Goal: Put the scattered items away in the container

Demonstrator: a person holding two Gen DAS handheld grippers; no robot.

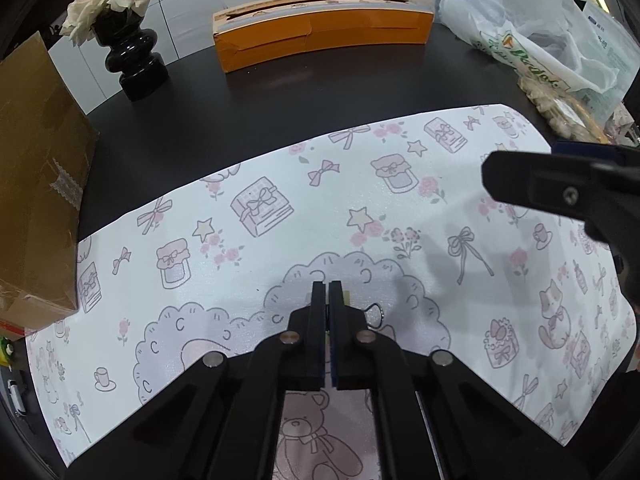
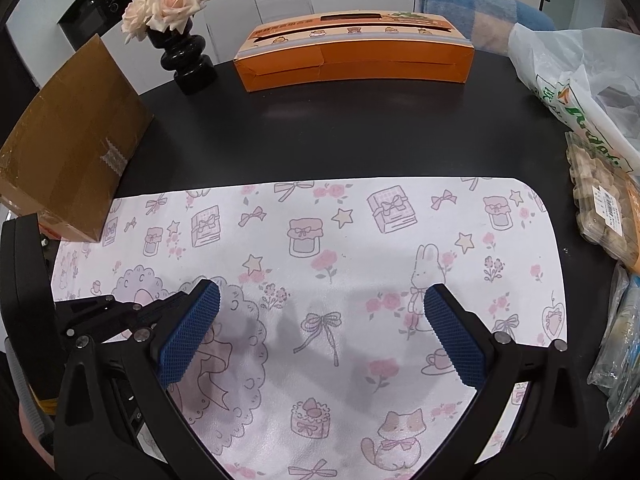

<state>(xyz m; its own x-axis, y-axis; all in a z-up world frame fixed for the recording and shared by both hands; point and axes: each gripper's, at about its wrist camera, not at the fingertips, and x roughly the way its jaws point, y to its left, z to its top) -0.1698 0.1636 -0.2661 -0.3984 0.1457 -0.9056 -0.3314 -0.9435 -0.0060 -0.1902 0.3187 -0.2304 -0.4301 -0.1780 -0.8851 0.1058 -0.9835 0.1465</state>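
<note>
In the left wrist view my left gripper (image 1: 328,292) hangs low over the patterned mat (image 1: 280,208). It is shut on a small clip (image 1: 374,316), of which only a thin wire loop and a yellowish edge show beside the right finger. My right gripper (image 2: 322,320) stands wide open over the mat with nothing between its blue pads (image 2: 192,332). It also enters the left wrist view from the right (image 1: 520,176). A long orange box (image 2: 352,56) with slots in its top lies at the table's far edge.
A brown cardboard box (image 2: 76,140) sits at the left, overlapping the mat's corner. A black vase of pale roses (image 2: 188,60) stands beside the orange box. Plastic bags (image 2: 580,92) and packed snacks (image 2: 604,208) crowd the right edge. The table (image 2: 320,140) is black.
</note>
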